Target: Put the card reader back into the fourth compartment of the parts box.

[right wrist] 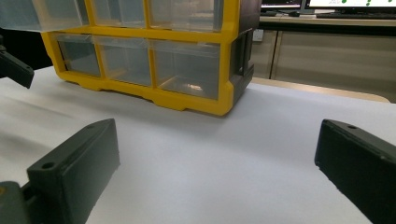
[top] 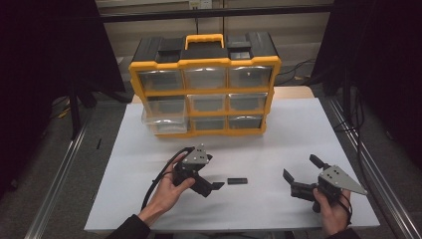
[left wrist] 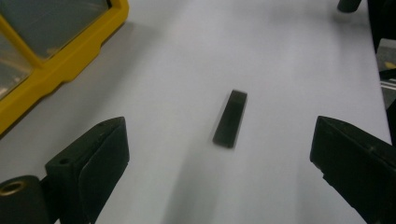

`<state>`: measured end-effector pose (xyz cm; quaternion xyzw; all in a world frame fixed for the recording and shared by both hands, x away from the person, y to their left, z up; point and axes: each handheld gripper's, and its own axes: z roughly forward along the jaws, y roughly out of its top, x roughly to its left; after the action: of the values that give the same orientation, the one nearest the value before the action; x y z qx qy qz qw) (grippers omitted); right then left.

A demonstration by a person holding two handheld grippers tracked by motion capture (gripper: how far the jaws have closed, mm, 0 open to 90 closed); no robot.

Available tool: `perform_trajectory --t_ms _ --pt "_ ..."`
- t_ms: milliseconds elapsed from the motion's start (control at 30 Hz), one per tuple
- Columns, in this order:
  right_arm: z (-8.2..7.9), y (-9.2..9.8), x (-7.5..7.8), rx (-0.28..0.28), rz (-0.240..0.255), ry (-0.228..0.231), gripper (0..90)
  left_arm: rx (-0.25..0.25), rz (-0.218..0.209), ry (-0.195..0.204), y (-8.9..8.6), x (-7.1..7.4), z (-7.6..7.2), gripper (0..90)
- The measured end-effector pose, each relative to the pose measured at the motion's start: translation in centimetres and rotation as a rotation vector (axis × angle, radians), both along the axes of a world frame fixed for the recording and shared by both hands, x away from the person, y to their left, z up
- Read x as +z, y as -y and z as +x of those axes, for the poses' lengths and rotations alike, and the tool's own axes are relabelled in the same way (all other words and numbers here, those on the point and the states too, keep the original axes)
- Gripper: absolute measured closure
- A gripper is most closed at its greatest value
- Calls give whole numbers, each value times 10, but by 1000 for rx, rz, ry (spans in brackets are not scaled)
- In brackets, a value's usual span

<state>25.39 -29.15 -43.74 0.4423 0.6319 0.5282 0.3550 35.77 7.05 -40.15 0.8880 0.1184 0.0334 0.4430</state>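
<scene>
High view
Block: a small black block (top: 237, 180) lay flat on the white table (top: 298, 129), well in front of the yellow cabinet (top: 205, 84).
Left gripper: the left gripper (top: 215, 185) sat just left of the block, its tips close to the block's near end but apart from it; how far its jaws stood apart could not be read here.
Right gripper: the right gripper (top: 301, 169) rested well to the right of the block, jaws spread wide and holding nothing.
Cabinet: three rows of clear drawers; the bottom-left drawer (top: 164, 123) stood pulled out toward the person.

Left gripper view
Jaws: spread wide, nothing between the pads.
Block: the block (left wrist: 230, 118) lay ahead of the jaws, roughly midway between them and untouched, slightly blurred.
Cabinet: its yellow corner (left wrist: 60, 46) showed to the left of the block, well apart from it.

Right gripper view
Jaws: spread wide and empty, low over the table (right wrist: 210, 158).
Cabinet: the cabinet (right wrist: 154, 51) stood ahead of the jaws, well apart, with something small in its nearest bottom drawer (right wrist: 189, 70), too small to name.
Left gripper: a dark jaw tip (right wrist: 16, 69) showed to the left of the cabinet.
</scene>
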Motion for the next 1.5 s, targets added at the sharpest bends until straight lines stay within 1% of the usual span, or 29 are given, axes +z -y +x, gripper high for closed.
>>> perform_trajectory --t_ms 33,67,167,200,267,300,333,433,533,567,667,700,733,767,800,833,867,900,933,1000,1067,1100,1133,1200,1267,1300,1367,1433,1500 --pt "0 0 0 0 0 0 0 -8 8 5 2 1 1 47" --pt "0 0 0 0 0 0 0 -5 2 2 4 0 2 50" --pt "0 0 0 2 -2 2 0 -31 20 -43 12 -1 6 51" --pt "0 0 0 2 -2 1 0 -26 25 -44 14 -2 7 52" --pt "0 0 0 2 -2 2 0 -39 24 -77 16 -2 11 54" --pt "0 0 0 0 -5 1 0 -42 23 -87 18 -2 13 54" --pt "0 0 0 0 -4 1 0 -40 27 -93 20 -2 14 54" --pt "0 0 0 1 -3 0 0 -57 52 -106 26 -3 18 55" --pt "0 0 0 3 -3 2 0 -69 91 -117 31 -5 21 74" --pt "0 0 0 4 -3 0 0 -67 95 -116 32 -5 22 81" --pt "0 0 0 2 -3 0 0 -92 91 -144 37 -9 27 88" --pt "0 0 0 2 -1 -1 0 -102 102 -140 39 -10 29 82" --pt "0 0 0 4 -3 -1 0 -105 100 -147 40 -12 30 73" --pt "0 0 0 4 -2 -1 0 -102 118 -147 42 -13 31 74" --pt "0 0 0 7 -2 -1 0 -99 144 -135 44 -14 32 78" --pt "0 0 0 5 -4 -2 0 -107 158 -131 46 -15 33 78" --pt "0 0 0 5 -4 -2 0 -111 156 -132 47 -16 33 78" --pt "0 0 0 6 -4 -3 0 -117 170 -120 49 -16 34 89" --pt "0 0 0 4 -3 -2 0 -114 171 -113 51 -17 34 93" --pt "0 0 0 5 -2 -1 0 -123 189 -97 54 -17 35 114" --pt "0 0 0 7 -2 -1 0 -128 197 -104 59 -18 36 143" --pt "0 0 0 7 -2 0 0 -135 209 -101 60 -19 35 166" --pt "0 0 0 6 -3 -1 0 -131 214 -97 62 -21 35 202" --pt "0 0 0 6 -3 -1 0 -136 218 -115 64 -24 35 222" --pt "0 0 0 7 -3 -1 0 -145 236 -119 67 -27 34 266" --pt "0 0 0 9 -2 -1 0 -142 234 -125 68 -27 34 278" --pt "0 -1 0 9 -2 -4 0 -150 255 -122 69 -28 34 301" --pt "0 -1 0 10 -3 -3 0 -152 258 -125 71 -29 34 306" --pt "0 -1 0 11 -6 -2 0 -158 274 -123 73 -30 35 328"
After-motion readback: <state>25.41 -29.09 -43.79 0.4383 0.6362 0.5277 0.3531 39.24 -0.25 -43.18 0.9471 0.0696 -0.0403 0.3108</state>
